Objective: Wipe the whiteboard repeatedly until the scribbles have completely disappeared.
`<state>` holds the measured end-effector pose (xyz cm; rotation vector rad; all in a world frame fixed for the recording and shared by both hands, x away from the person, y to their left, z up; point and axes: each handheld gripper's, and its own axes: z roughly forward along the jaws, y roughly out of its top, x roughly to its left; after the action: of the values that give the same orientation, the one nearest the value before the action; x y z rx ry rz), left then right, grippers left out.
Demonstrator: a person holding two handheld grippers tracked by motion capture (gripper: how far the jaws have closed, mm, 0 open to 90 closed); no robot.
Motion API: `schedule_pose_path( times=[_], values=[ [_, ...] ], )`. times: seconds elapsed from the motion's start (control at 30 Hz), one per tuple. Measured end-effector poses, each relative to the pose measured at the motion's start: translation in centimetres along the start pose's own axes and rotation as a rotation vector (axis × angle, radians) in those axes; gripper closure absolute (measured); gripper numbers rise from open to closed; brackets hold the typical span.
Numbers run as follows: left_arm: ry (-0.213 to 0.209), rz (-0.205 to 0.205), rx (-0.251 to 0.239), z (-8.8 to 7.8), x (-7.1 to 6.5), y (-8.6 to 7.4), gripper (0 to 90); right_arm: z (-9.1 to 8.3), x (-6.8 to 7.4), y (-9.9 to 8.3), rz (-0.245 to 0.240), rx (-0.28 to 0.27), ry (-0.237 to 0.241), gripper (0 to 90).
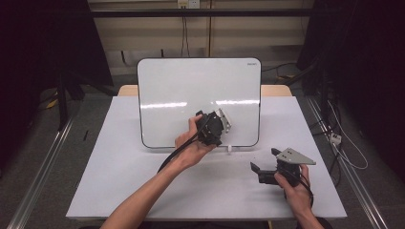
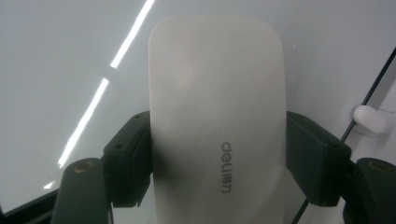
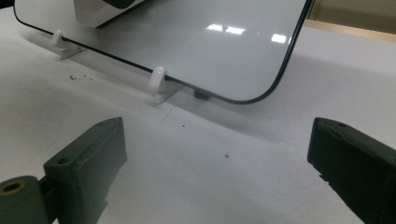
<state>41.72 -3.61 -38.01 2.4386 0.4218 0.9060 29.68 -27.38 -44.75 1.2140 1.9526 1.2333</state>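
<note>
Right tongs (image 1: pixel 263 161) are idling open nearby; left tongs (image 2: pixel 219 154) are squeezing the eraser (image 2: pixel 217 116) against the whiteboard (image 1: pixel 191 90), which could be tipping over.

Dim, soft frames, dark edges (strip-light glare on the whiteboard (image 1: pixel 199 95))

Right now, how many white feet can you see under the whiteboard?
2: one foot near the whiteboard's rounded corner, another foot farther along its bottom edge. More may be hidden.

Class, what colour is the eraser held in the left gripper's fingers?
White, with grey lettering. The eraser shows best in the left gripper view.
</note>
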Motion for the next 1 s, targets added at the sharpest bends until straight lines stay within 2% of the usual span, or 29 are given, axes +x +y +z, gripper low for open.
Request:
schedule_pose_path(
  times=[0.13, 0.23, 0.43, 0.67, 0.77, 1.0],
  values=[
    [-0.017, 0.016, -0.002, 0.2, -0.8, -0.2, 29.7, 0.0, 0.0, 0.0, -0.005, -0.001, 0.0, 4.7],
    [-0.016, 0.043, 0.003, 0.2, -1.1, -0.3, 29.7, 0.0, 0.0, 0.0, -0.002, -0.001, 0.0, 4.6],
    [-0.012, 0.024, -0.003, 0.1, -0.9, -0.6, 29.9, 0.0, -0.1, 0.0, -0.003, -0.001, 0.001, 4.6],
    [0.004, 0.002, 0.007, -0.8, 1.0, -2.0, 30.0, -0.2, -0.2, -0.1, 0.002, 0.0, -0.003, 4.6],
    [0.011, -0.024, 0.001, -1.2, 1.7, -3.0, 30.1, -0.2, -0.1, -0.1, 0.002, 0.0, -0.004, 4.6],
    [0.017, -0.11, -0.017, -2.0, 3.9, -5.0, 30.1, -0.2, 0.0, -0.1, 0.002, 0.002, -0.004, 4.6]
  ],
)
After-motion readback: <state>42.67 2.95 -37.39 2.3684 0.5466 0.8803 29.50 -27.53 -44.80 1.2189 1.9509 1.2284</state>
